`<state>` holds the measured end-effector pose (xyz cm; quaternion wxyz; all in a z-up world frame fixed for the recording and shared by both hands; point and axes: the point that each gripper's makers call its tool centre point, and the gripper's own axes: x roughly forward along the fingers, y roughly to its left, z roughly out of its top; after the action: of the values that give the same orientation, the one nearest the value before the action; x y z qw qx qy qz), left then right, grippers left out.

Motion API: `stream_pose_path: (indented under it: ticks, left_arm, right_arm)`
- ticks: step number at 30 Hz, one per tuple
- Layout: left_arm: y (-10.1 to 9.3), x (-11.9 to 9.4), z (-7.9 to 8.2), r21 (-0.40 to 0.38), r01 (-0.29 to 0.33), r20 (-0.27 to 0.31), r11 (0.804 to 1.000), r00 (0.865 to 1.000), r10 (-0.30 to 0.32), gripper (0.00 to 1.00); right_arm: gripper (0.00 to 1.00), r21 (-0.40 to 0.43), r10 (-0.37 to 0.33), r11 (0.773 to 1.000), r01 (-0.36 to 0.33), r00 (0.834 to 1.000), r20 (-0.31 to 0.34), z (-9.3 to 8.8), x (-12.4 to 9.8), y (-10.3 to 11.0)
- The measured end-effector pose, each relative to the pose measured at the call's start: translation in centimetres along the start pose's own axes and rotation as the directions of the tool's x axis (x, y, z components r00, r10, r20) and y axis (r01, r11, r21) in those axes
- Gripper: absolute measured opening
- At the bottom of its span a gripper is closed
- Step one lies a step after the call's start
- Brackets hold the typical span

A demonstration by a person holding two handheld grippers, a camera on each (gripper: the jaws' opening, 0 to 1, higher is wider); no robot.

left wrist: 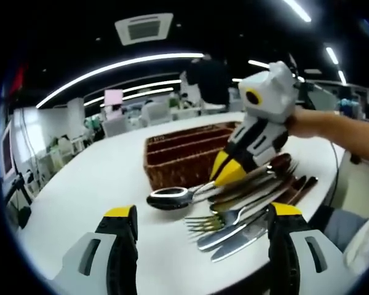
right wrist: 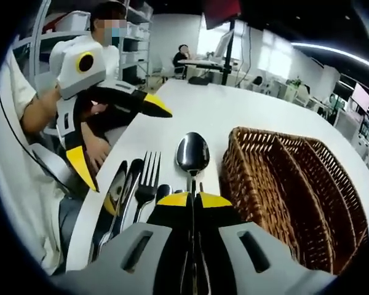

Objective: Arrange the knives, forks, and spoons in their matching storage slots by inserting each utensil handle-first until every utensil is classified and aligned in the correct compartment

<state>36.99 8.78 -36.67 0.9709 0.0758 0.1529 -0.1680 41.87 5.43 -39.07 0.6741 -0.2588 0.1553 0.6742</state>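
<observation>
Right gripper [right wrist: 194, 198] pinches spoon [right wrist: 192, 153] by its handle, jaws pressed together, bowl pointing away over white table [right wrist: 203, 117]. Same gripper [left wrist: 229, 174] shows in left gripper view, clamped on spoon [left wrist: 171, 197] just in front of wicker organizer [left wrist: 184, 153]. Left gripper [left wrist: 200, 230] spread wide, holding nothing, hovering before cutlery pile. Fork [left wrist: 224, 218] and knives [left wrist: 243, 236] lie side by side, touching. Organizer [right wrist: 295, 190] with long slots sits just beside spoon. Person's hand [left wrist: 307, 123] grips the tool.
</observation>
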Motion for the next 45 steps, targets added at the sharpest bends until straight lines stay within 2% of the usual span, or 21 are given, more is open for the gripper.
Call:
stream_pose_path:
  ticks: [6,12,19,34,38,45]
  left_arm:
    - [0.1,-0.1,-0.4,-0.003,-0.001,-0.011,1.0,1.0,0.001,0.88]
    - [0.1,0.3,-0.3,-0.009,0.001,-0.004,1.0,1.0,-0.001,0.88]
    - [-1.2,1.5,0.0,-0.02,0.032,0.001,0.999,0.999,-0.032,0.88]
    - [-1.6,1.7,0.5,-0.03,0.045,0.015,0.999,0.999,-0.045,0.88]
    - [-1.9,1.9,0.6,-0.031,0.051,0.017,0.998,0.999,-0.05,0.88]
    - [-2.3,2.5,0.9,-0.043,0.063,0.029,0.997,0.998,-0.062,0.89]
  right_arm:
    - [0.03,0.006,-0.006,1.0,0.006,1.0,0.002,-0.2,-0.3,-0.1]
    - [0.03,0.034,-0.035,0.999,0.034,0.999,0.031,0.4,-2.4,-1.1]
    - [0.03,0.048,-0.065,0.997,0.063,0.997,0.039,0.3,-3.8,-2.5]
    - [0.03,0.056,-0.09,0.995,0.086,0.993,0.07,1.6,-5.4,-3.1]
    - [0.03,0.068,-0.077,0.995,0.071,0.993,0.089,2.1,-5.7,-3.4]
    - [0.03,0.046,-0.088,0.995,0.084,0.992,0.086,2.2,-6.1,-3.7]
